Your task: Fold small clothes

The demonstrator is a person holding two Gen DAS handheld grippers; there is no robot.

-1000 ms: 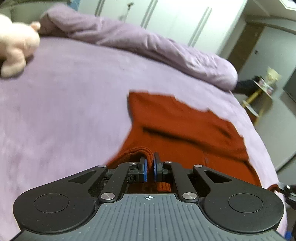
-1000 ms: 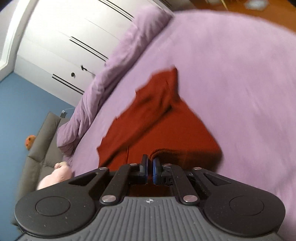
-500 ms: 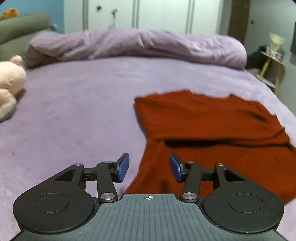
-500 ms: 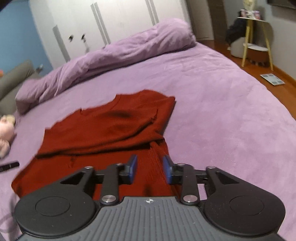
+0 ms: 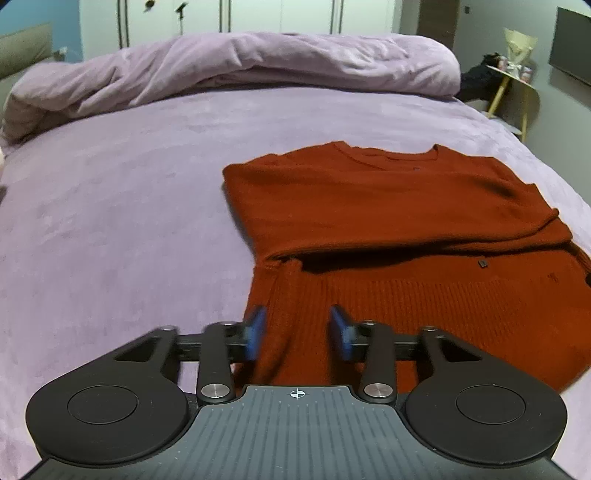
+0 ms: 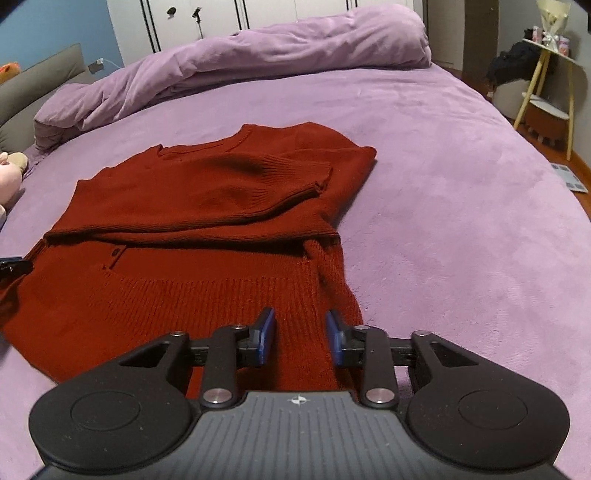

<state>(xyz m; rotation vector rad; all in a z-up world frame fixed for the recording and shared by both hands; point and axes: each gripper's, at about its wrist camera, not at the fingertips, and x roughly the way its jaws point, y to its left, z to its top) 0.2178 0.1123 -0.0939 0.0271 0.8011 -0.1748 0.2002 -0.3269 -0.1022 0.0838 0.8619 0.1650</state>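
A rust-red knitted sweater (image 5: 388, 221) lies flat on the purple bed (image 5: 110, 221), its sleeves folded across the chest and its ribbed hem toward me. It also shows in the right wrist view (image 6: 192, 206). My left gripper (image 5: 297, 328) is open and empty, just above the hem's left corner. My right gripper (image 6: 300, 332) is open and empty, just above the hem's right corner. The tip of the left gripper (image 6: 13, 265) shows at the left edge of the right wrist view.
A rolled purple duvet (image 5: 229, 70) lies along the far side of the bed. A pink plush toy (image 6: 9, 177) sits at the far left. A small side table (image 6: 546, 85) stands off the bed's right side, with wardrobe doors (image 6: 221, 22) behind.
Both grippers were shut on the sweater's hem a second ago. They let go, opened, and the hem now lies flat on the bed. Both cameras have levelled out.
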